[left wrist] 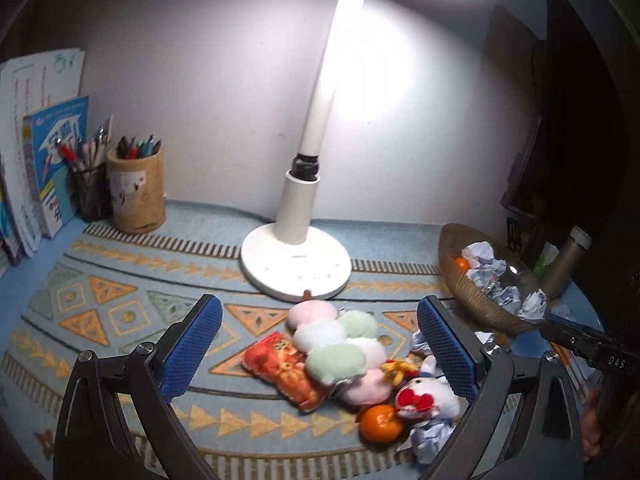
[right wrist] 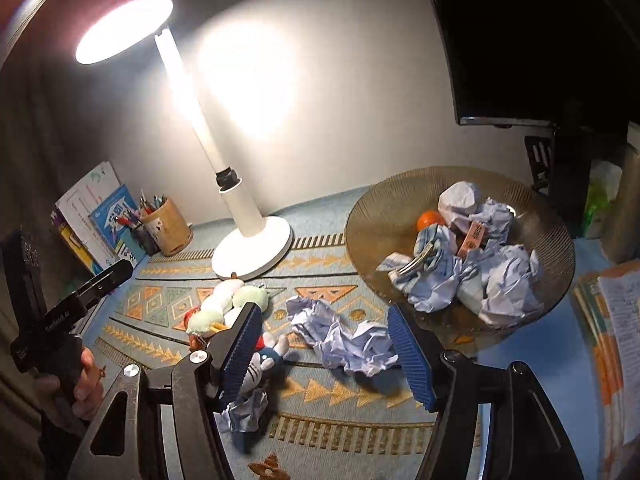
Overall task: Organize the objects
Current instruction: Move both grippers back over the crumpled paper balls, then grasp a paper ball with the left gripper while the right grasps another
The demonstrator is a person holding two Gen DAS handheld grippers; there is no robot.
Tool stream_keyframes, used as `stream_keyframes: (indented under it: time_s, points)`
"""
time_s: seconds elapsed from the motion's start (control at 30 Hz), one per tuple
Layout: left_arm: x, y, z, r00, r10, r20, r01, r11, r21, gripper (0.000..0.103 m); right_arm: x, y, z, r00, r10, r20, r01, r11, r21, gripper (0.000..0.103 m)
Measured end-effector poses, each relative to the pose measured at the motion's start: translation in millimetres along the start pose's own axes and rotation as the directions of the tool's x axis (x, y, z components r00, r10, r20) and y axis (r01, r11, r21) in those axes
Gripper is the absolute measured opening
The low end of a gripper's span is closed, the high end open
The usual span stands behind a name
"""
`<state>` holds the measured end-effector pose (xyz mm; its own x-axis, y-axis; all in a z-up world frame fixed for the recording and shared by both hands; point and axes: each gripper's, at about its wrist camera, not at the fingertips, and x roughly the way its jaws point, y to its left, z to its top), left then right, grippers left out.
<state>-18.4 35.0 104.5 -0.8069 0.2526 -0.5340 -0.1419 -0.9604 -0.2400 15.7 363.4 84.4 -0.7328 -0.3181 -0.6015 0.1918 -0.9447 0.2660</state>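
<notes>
My left gripper point(left wrist: 320, 344) is open above a heap on the patterned mat: pastel plush balls point(left wrist: 332, 340), a red packet point(left wrist: 280, 364), a white plush doll point(left wrist: 424, 398), an orange point(left wrist: 380, 422) and a crumpled paper point(left wrist: 432, 438). My right gripper point(right wrist: 324, 344) is open and empty over a crumpled paper ball point(right wrist: 344, 340) lying on the mat. A brown woven bowl point(right wrist: 384, 216) behind it holds several paper balls point(right wrist: 492, 280) and an orange point(right wrist: 428, 220). The bowl also shows in the left wrist view point(left wrist: 476, 300).
A white desk lamp point(left wrist: 296, 260) stands mid-table, lit. Two pen holders point(left wrist: 136, 188) and books point(left wrist: 44, 160) stand at the far left. A dark monitor point(right wrist: 520, 40) and a metal bottle point(left wrist: 568, 264) stand at the right. A stack of books point(right wrist: 608, 320) lies at the right edge.
</notes>
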Motion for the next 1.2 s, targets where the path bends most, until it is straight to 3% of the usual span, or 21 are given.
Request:
stream_keyframes:
  time_s: [0.13, 0.3, 0.57, 0.7, 0.8, 0.87, 0.97, 1.03, 1.1, 1.2]
  points:
    - [18.4, 47.7, -31.3, 0.996, 0.074, -0.043, -0.078, 0.993, -0.090, 0.097, 42.8, 4.6, -37.7, 0.998, 0.025, -0.050, -0.024, 1.000, 0.020, 0.064]
    - [31.6, 58.8, -45.0, 0.994, 0.070, -0.083, -0.078, 0.992, -0.103, 0.097, 70.3, 5.2, -54.4, 0.994, -0.008, -0.106, 0.009, 1.000, 0.013, 0.064]
    - [27.2, 34.6, -49.6, 0.994, 0.086, -0.072, -0.084, 0.996, 0.021, 0.097, 66.5, -12.5, -53.8, 0.996, -0.009, -0.094, 0.018, 0.996, 0.090, 0.064]
    - [25.3, 19.9, -49.4, 0.995, 0.085, -0.062, -0.079, 0.993, 0.085, 0.097, 51.8, -27.2, -51.7, 0.994, -0.101, -0.046, 0.107, 0.982, 0.154, 0.064]
    - [22.2, -9.1, -34.7, 0.996, -0.027, -0.084, 0.040, 0.987, 0.155, 0.097, 47.5, -37.3, -47.0, 0.989, -0.142, -0.050, 0.149, 0.975, 0.166, 0.064]
    - [21.4, -39.6, -16.5, 0.986, -0.131, -0.102, 0.152, 0.958, 0.242, 0.098, 53.5, -45.0, -41.1, 0.991, -0.100, -0.091, 0.115, 0.977, 0.178, 0.064]
    - [39.8, -84.6, 4.7, 0.938, -0.271, -0.215, 0.336, 0.861, 0.382, 0.099, 64.9, -49.2, -29.9, 0.989, -0.006, -0.147, 0.032, 0.985, 0.172, 0.068]
    - [63.7, -108.0, 8.0, 0.918, -0.270, -0.289, 0.382, 0.794, 0.473, 0.099, 69.9, -46.8, -25.2, 0.985, -0.002, -0.173, 0.025, 0.990, 0.135, 0.073]
    - [90.1, -126.9, 2.9, 0.888, -0.252, -0.384, 0.435, 0.728, 0.529, 0.099, 73.2, -43.0, -23.7, 0.983, -0.034, -0.180, 0.050, 0.995, 0.084, 0.088]
    - [115.1, -146.0, -10.0, 0.839, -0.248, -0.484, 0.515, 0.647, 0.562, 0.099, 81.6, -38.1, -22.9, 0.979, -0.051, -0.195, 0.059, 0.998, 0.034, 0.088]
